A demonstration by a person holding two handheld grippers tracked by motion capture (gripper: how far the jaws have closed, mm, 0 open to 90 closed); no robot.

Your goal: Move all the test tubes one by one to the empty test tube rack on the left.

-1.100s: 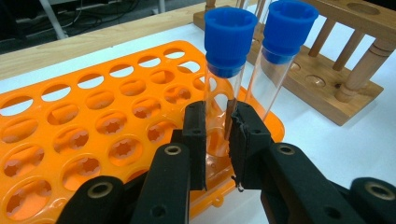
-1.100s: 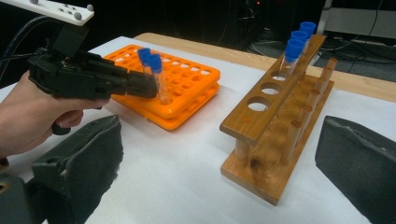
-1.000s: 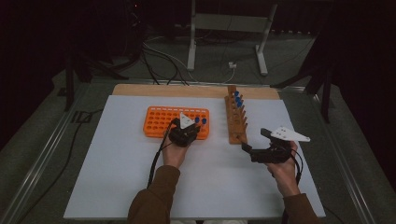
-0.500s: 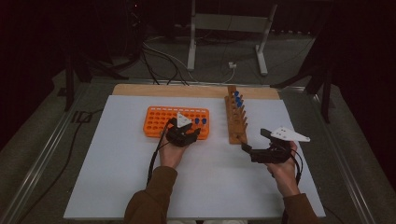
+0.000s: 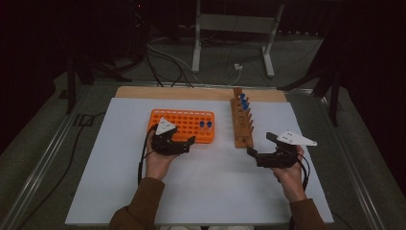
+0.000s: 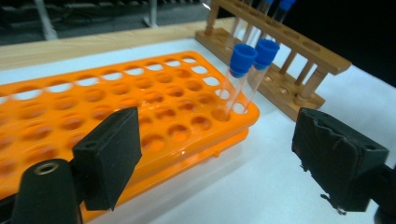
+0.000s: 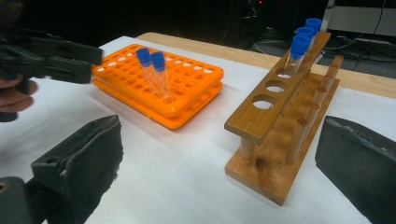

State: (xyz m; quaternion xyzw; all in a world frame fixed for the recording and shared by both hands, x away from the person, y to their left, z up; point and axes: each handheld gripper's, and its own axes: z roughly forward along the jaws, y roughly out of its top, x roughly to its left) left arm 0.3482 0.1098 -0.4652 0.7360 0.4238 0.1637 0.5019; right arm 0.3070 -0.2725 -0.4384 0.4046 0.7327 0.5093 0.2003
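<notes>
An orange tube rack (image 5: 179, 119) lies on the white sheet, with two blue-capped tubes (image 5: 205, 125) upright in holes at its right end. My left gripper (image 5: 187, 145) hovers just in front of the rack, a little left of those tubes. Its jaws have just been opening and hold nothing. In the left gripper view the black pads (image 6: 109, 154) stand wide apart, with the rack (image 6: 93, 102) and tubes (image 6: 250, 53) beyond them. My right gripper (image 5: 261, 145) sits open and empty near the front end of the wooden rack (image 5: 241, 125). That wooden rack (image 7: 275, 116) carries three blue-capped tubes (image 7: 299, 46).
The white sheet (image 5: 206, 191) covers most of the table, with bare room in front of both racks. A wooden strip (image 5: 191, 92) runs along its far edge. Cables (image 5: 143, 158) trail from the grippers, and a metal stand (image 5: 230, 28) rises behind the table.
My left gripper has drawn back from the two tubes in the orange rack, moving left and toward the person, and its jaws have opened. The right gripper has not moved.
</notes>
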